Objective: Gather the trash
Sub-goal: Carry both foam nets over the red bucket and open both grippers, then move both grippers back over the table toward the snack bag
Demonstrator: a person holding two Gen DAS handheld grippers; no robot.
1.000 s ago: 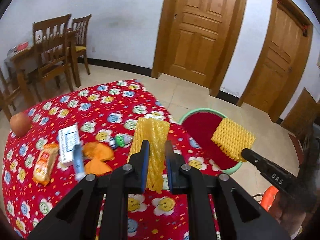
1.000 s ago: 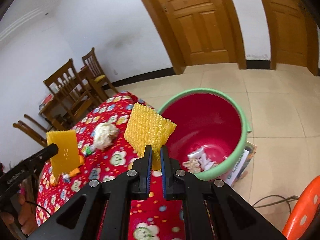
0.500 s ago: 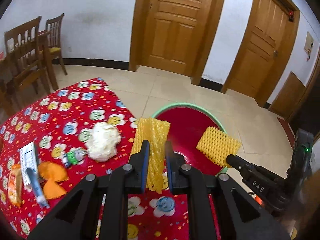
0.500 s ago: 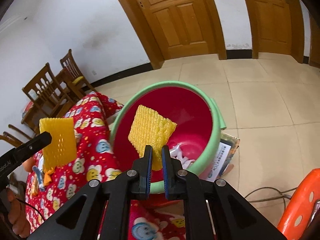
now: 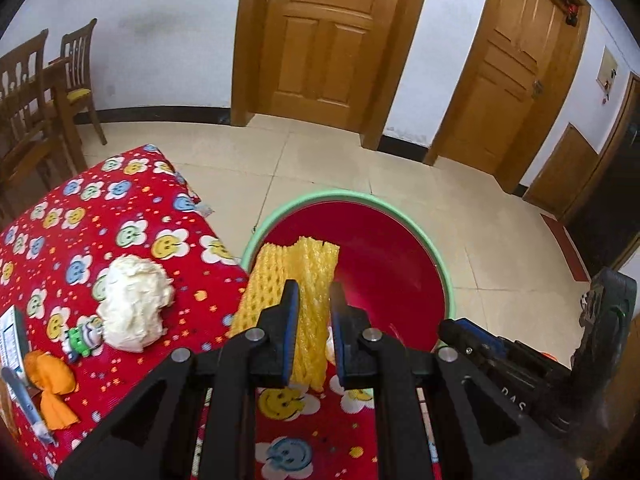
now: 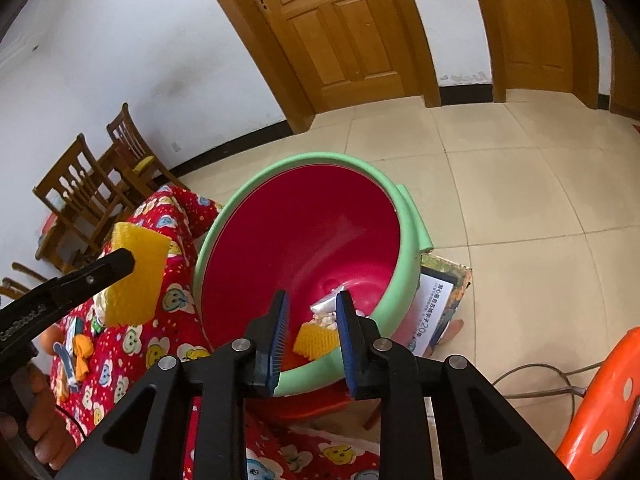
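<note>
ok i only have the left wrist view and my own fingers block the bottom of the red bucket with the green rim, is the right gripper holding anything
Observer: No. The right gripper is open above the red bucket with the green rim, with nothing between its fingers.
Operator: anything in the bucket already
Observer: A yellow foam mesh sleeve lies at the bottom, next to some white crumpled scraps.
Operator: and is mine over the bucket
Observer: Hard to be sure. In the right wrist view the left gripper and its second yellow foam sleeve appear over the red flower-print tablecloth, short of the rim.
</note>
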